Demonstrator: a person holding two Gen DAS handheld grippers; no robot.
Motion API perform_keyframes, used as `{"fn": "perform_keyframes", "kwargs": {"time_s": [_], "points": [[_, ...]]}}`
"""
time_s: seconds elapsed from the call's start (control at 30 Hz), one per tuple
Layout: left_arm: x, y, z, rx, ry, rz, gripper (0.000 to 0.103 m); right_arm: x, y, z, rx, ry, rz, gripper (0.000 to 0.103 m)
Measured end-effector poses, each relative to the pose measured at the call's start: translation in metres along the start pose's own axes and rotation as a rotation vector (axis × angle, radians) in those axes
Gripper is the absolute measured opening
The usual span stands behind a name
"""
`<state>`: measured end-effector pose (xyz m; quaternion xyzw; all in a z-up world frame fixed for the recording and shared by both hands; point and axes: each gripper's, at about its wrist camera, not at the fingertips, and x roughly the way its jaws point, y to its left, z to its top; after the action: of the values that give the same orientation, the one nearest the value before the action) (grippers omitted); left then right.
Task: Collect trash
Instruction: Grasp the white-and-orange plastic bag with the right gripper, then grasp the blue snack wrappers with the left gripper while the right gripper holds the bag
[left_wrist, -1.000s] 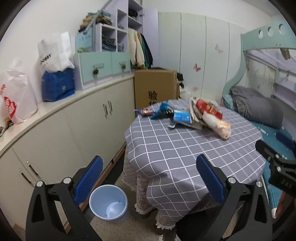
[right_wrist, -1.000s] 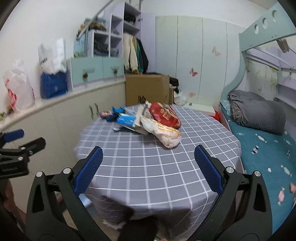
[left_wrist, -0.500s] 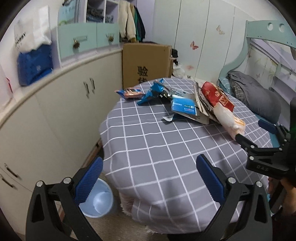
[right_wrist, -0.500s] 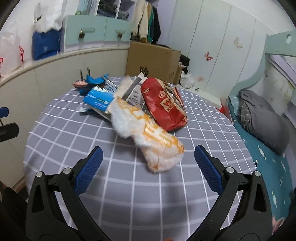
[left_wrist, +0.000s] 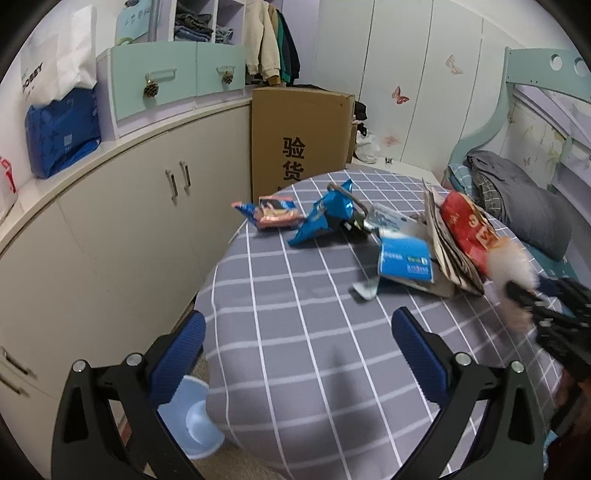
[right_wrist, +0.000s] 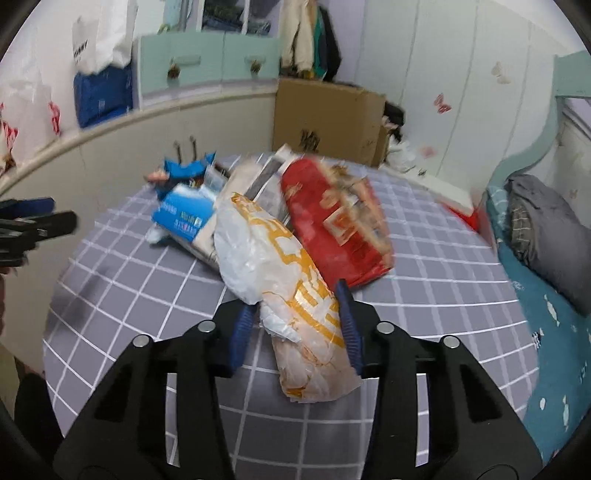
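Observation:
Trash lies on a round table with a grey checked cloth (left_wrist: 295, 332). My right gripper (right_wrist: 295, 317) is shut on a white and orange plastic bag (right_wrist: 280, 269), its blue pads pressing both sides. Beside the bag lie a red bag (right_wrist: 340, 221), a blue and white packet (right_wrist: 184, 214) and blue wrappers (right_wrist: 188, 171). My left gripper (left_wrist: 295, 343) is open and empty above the table's near part. Ahead of it lie a blue wrapper (left_wrist: 321, 218), an orange snack packet (left_wrist: 275, 214), the blue and white packet (left_wrist: 404, 258) and the red bag (left_wrist: 469, 229). A light blue bin (left_wrist: 192, 421) stands on the floor below the table.
Beige cabinets (left_wrist: 129, 221) curve along the left, with a blue package (left_wrist: 62, 133) and white bags on top. A cardboard box (left_wrist: 299, 140) stands behind the table. A bed with a grey blanket (right_wrist: 546, 229) is on the right.
My right gripper moved forward and shut on the white and orange bag. My left gripper moved in closer over the table, still open.

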<state>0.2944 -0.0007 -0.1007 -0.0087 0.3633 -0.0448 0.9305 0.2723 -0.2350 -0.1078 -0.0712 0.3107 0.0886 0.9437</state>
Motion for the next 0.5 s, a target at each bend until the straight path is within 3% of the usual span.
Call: {"fn": "perform_keyframes", "kwargs": {"time_s": [0.17,0.37,0.5], "points": [[0.017,0.003,0.02,0.029,-0.031,0.017,0.099,-0.026,-0.011,0.017,0.062,-0.111,-0.026,0.04],[0.043,0.035,0.042,-0.066,-0.017,0.043,0.098,-0.019,-0.005,0.052,0.097,-0.161,0.017,0.04],[0.061,0.052,0.061,-0.165,-0.01,0.016,0.098,0.01,0.011,0.091,0.092,-0.161,0.074,0.04]]}}
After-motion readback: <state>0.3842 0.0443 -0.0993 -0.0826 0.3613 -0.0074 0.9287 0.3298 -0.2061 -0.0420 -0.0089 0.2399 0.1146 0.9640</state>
